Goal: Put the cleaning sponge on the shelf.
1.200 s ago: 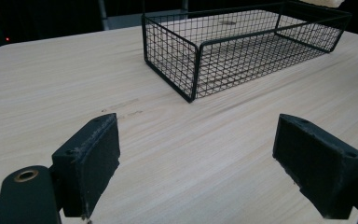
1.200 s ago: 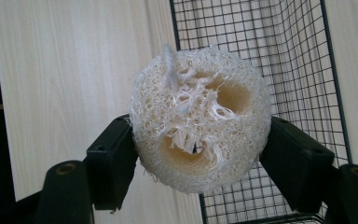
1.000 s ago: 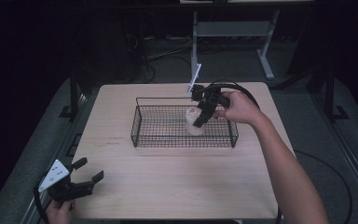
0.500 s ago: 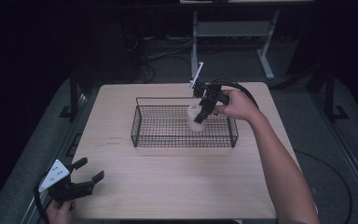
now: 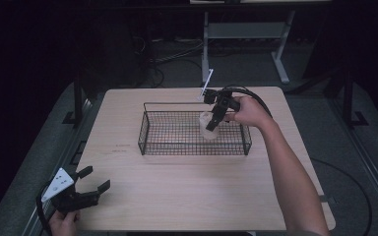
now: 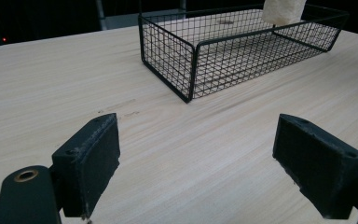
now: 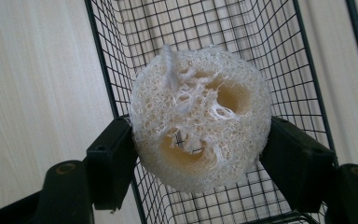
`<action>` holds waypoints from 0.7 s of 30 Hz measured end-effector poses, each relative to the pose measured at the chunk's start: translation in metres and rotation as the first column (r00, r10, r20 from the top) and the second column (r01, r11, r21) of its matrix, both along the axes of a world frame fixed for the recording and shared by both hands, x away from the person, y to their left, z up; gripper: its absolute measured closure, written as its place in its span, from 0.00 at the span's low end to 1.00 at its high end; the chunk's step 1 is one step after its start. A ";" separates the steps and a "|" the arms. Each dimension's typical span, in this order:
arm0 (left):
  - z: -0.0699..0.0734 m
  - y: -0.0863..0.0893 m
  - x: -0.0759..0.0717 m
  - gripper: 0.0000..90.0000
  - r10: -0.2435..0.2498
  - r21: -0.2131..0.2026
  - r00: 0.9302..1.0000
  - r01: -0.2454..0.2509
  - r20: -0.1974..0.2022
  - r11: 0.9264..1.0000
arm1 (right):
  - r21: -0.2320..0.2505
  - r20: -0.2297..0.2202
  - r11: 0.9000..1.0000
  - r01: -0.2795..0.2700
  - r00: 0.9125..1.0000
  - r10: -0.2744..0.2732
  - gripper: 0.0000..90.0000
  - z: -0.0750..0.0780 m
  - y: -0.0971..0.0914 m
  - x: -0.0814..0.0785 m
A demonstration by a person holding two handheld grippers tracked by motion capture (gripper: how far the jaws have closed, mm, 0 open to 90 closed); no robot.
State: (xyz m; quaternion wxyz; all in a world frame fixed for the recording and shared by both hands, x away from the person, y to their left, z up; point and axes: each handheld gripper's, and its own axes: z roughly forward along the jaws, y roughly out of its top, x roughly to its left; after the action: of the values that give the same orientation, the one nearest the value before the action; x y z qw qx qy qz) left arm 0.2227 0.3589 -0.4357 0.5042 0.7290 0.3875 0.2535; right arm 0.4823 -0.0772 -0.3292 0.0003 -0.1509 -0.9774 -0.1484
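High view: 1 light wood bench (image 5: 187,196) mid-frame, dark floor round it. On it, 1 black wire basket (image 5: 150,129), rectangular, sitting in upper-centre of the benchtop. 1 loofah (image 5: 207,129), pale, roundish, at right part of the basket, gripped by the right claw (image 5: 211,125); can't tell from here whether it touches the basket floor. Right hand (image 5: 248,112) and forearm come in from lower right, w/ black cable looping over the hand. Small white strip sticks up just above the claw, too small to tell what it is.

Left claw (image 5: 94,179) at lower-left corner of the frame, near bench's front-left corner, well apart from basket. Its 2 jaws spread wide, nothing between them. Grey three-cornered plate on top. Left hand (image 5: 64,223) partly cut off by bottom edge.

Left gripper view: 2 black pads, lower left and lower right of frame, wide gap, bare bench (image 6: 177,154) between. Basket (image 6: 168,56) in upper centre to right; loofah (image 6: 283,10) at top edge, above the far part of the basket.

Right gripper view: loofah (image 7: 200,116) centre frame, clamped between the 2 jaws, 1 each side, both touching it. 2 larger holes in its face, frayed fibres, a short cord-like tuft at upper left. Basket (image 7: 279,56) mesh behind it, bench (image 7: 37,84) at left and right of frame.
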 end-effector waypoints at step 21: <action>0.000 0.000 0.000 0.15 -0.001 0.000 1.000 0.001 0.001 1.000 | -0.012 -0.038 1.000 0.007 0.999 -0.007 0.32 -0.033 0.004 0.009</action>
State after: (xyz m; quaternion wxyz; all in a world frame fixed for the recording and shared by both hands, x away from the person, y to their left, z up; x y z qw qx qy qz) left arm 0.2224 0.3590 -0.4354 0.5045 0.7290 0.3870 0.2536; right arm 0.4914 -0.0736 -0.3625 0.0174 -0.1570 -0.9775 -0.1398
